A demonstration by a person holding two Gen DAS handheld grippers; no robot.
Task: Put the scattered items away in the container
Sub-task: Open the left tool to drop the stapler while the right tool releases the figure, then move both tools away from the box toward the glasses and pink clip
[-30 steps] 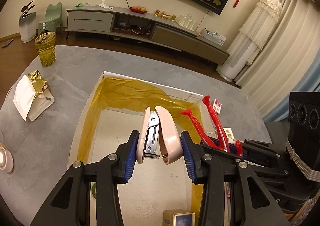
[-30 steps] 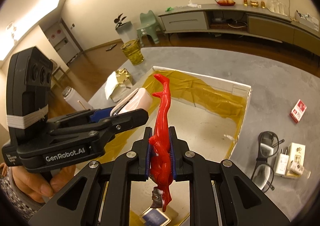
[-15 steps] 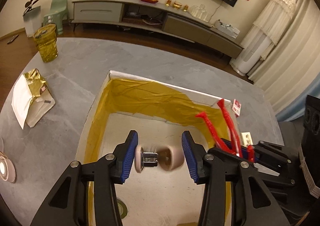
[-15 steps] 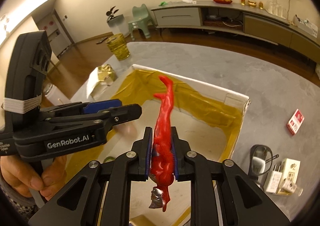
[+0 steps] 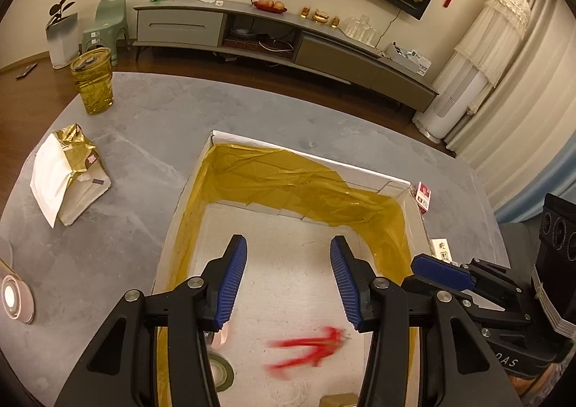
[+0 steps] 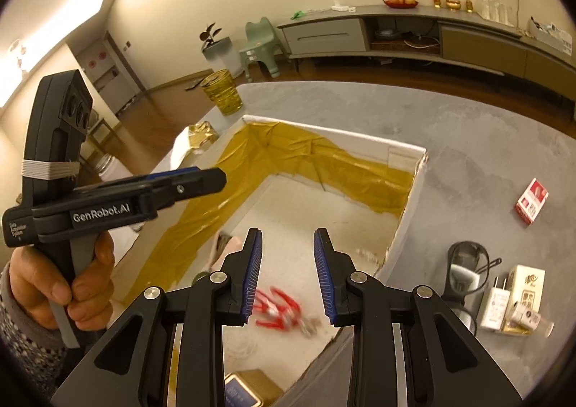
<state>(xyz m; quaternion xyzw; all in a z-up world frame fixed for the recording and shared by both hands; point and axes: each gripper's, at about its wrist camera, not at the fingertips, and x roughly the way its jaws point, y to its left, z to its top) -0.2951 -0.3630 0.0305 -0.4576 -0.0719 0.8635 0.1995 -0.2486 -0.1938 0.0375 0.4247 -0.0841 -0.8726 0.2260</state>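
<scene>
Red figure [image 5: 309,349] lies blurred on the white box [image 5: 309,155] floor, its long axis roughly crosswise to my left gripper [image 5: 288,281]. I see both that gripper and my right gripper [image 6: 288,277] spread wide and empty above the box.

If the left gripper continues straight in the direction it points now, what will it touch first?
The open left gripper points down into the box. Probably it would meet the bare white box floor first, beyond the blurred red toy figure, then the gold-lined far wall. Depth is uncertain.
</scene>
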